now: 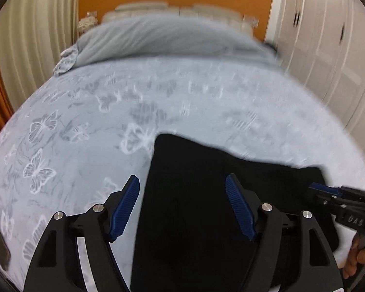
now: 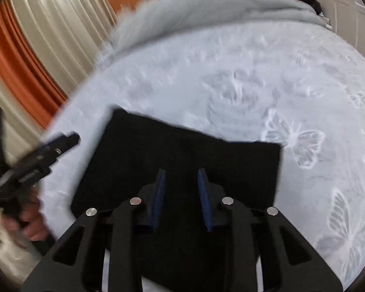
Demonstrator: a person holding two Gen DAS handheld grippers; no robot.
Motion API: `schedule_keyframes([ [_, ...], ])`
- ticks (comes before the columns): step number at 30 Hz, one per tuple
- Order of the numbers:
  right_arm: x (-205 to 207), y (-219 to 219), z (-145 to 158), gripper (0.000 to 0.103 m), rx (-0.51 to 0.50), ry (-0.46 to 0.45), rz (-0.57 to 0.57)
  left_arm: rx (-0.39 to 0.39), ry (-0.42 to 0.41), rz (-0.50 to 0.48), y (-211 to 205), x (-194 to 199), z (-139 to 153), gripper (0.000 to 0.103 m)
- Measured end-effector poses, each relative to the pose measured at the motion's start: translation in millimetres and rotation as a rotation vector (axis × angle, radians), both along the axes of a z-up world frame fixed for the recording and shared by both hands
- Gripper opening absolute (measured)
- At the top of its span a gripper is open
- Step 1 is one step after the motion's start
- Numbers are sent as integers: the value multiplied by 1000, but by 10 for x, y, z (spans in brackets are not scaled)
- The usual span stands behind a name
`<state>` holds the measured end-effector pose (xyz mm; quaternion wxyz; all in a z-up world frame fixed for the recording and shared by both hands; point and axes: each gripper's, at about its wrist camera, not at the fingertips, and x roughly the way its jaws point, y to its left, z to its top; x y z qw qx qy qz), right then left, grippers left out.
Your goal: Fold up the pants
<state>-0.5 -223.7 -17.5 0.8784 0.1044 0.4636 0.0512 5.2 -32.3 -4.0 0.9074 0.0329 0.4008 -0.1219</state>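
Note:
The black pants lie folded in a flat block on the bed, also in the right wrist view. My left gripper is open wide and empty above the pants' left edge. My right gripper hovers over the middle of the pants with its jaws partly open and nothing between them. The right gripper also shows at the right edge of the left wrist view, over the pants' right end. The left gripper shows at the left of the right wrist view, off the pants' left side.
The bed has a pale blue cover with white butterflies. A grey blanket lies across the head end. Cream and orange curtains hang at the left. White wardrobe doors stand at the right.

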Motion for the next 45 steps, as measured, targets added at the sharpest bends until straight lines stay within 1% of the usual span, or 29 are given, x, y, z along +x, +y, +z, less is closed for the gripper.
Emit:
schedule_keyframes([
  [1, 107, -105, -103, 0, -8, 18, -27, 40, 26, 15, -50, 115, -142, 70],
  [3, 138, -354, -145, 0, 97, 14, -90, 100, 86, 61, -53, 309, -428, 74],
  [4, 149, -426, -89, 1, 93, 6, -119, 65, 129, 72, 6, 404, -575, 76],
  [5, 97, -484, -14, 8, 82, -15, -146, 37, 142, 91, 50, 437, -607, 82],
  [7, -79, -594, 116, 10, 141, -52, -168, -2, 160, 115, 126, 441, -552, 82],
  [9, -289, -685, 169, 37, 207, -67, -189, -41, 133, 112, 249, 310, -323, 82],
  [10, -421, -713, 160, 81, 217, -60, -209, -50, 101, 107, 303, 242, -213, 83],
  [11, -495, -738, 135, 94, 220, -54, -217, -51, 66, 104, 400, 161, -102, 91],
  [13, -601, -744, 17, 93, 253, -10, -167, -66, 42, 118, 590, 51, -35, 92],
  [15, -614, -752, -103, 93, 298, 35, -150, -135, 126, 124, 792, 13, -155, 92],
  [18, -572, -689, -268, 93, 298, 99, -132, -273, 316, 129, 939, 35, -484, 92],
  [22, -421, -512, -432, 92, 338, 146, -89, -376, 395, 142, 971, 56, -736, 93],
  [23, -405, -462, -459, 80, 311, 148, -88, -406, 411, 137, 983, 67, -770, 93],
  [24, -359, -369, -453, 72, 261, 139, -70, -428, 418, 126, 980, 78, -780, 86],
  [25, -346, -277, -358, 56, 221, 108, -42, -446, 419, 110, 971, 71, -777, 72],
  [26, -359, -240, -279, 47, 203, 90, -30, -517, 442, 46, 942, 71, -757, 39],
  [27, -408, -223, -123, 38, 206, 47, -12, -522, 440, 51, 927, 68, -706, 29],
  [29, -558, -237, 135, 35, 279, -31, 30, -511, 398, 30, 944, -57, -513, 23],
  [31, -773, -183, 349, 35, 256, -91, 84, -511, 374, -26, 985, -300, -311, 19],
  [33, -831, -195, 256, 38, 227, -50, 82, -478, 353, -49, 1017, -501, -239, 20],
  [34, -798, -203, 133, 49, 186, 1, 68, -446, 352, -41, 1014, -554, -268, 21],
  [35, -737, -222, -67, 64, 81, 81, 17, -369, 353, -13, 985, -583, -335, 25],
  [37, -710, -270, -163, 68, -32, 114, -69, -208, 311, 53, 926, -595, -416, 26],
  [38, -732, -295, -77, 67, -29, 73, -85, -113, 235, 94, 884, -638, -361, 26],
  [40, -863, -294, 311, 63, -30, -124, -111, -54, 135, 107, 852, -723, -178, 33],
  [41, -906, -241, 465, 57, -21, -200, -87, -33, 50, 113, 800, -770, -16, 52],
  [42, -888, -150, 561, 55, 2, -229, -35, -21, -12, 124, 750, -791, 90, 65],
  [44, -732, 62, 531, 38, 49, -197, 65, 33, -122, 127, 545, -790, 264, 67],
  [45, -601, 203, 395, 34, 52, -143, 111, 74, -144, 107, 385, -725, 286, 67],
])
